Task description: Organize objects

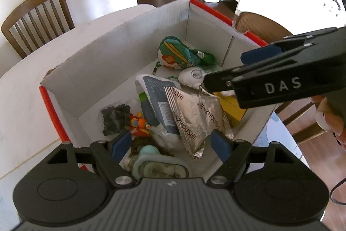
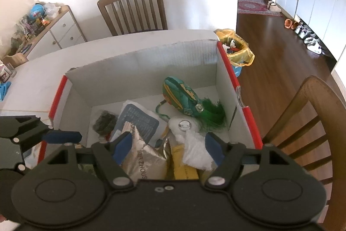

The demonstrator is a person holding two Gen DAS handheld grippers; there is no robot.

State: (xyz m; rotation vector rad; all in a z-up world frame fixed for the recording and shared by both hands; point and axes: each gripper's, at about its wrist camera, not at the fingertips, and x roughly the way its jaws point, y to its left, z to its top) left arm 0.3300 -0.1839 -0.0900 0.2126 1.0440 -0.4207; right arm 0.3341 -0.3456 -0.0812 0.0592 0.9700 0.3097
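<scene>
Both grippers, left (image 1: 170, 144) and right (image 2: 168, 144), hang open and empty over the cardboard box (image 2: 138, 57). Inside: silver pouch (image 1: 194, 114) central, green fish toy (image 2: 183, 94) behind it, white bag (image 2: 190, 140) beside. Wooden chair (image 2: 134, 8) beyond the box.

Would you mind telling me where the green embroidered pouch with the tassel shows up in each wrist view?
Left wrist view: the green embroidered pouch lies in the far right corner of the cardboard box, above picture centre.
Right wrist view: the pouch lies right of centre, against the box's right wall.
Shared landmark: the silver ZHOUSHI packet, nearer the cameras than the pouch.
</scene>
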